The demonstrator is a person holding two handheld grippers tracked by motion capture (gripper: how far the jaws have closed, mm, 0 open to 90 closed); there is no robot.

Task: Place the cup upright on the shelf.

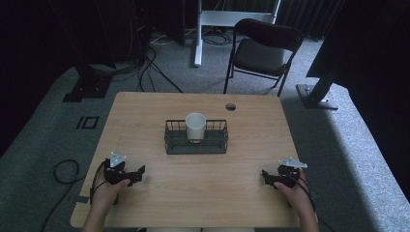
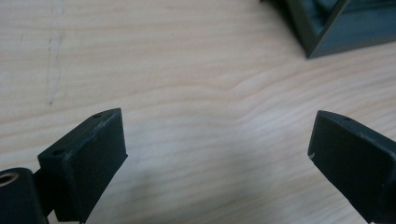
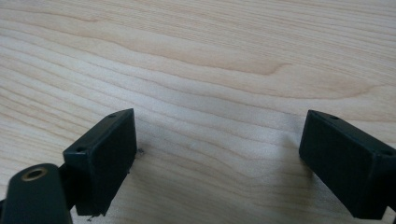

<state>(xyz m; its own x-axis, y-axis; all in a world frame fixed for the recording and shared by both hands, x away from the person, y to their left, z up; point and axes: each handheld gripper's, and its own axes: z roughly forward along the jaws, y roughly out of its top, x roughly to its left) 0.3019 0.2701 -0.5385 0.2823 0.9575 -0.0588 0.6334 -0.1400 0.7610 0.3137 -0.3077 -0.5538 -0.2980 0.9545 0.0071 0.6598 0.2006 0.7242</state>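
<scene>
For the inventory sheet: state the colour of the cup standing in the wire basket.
White. The cup shows best in the high view, upright in the dark basket.

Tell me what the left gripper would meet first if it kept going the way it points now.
Probably the black wire basket: the open left gripper points toward its near left corner, with bare table between. Depth is uncertain.

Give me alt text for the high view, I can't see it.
A white cup stands in a dark wire basket at the middle of a wooden table. Nearer the camera, the left tongs and right tongs rest open and empty, one at each side.
</scene>
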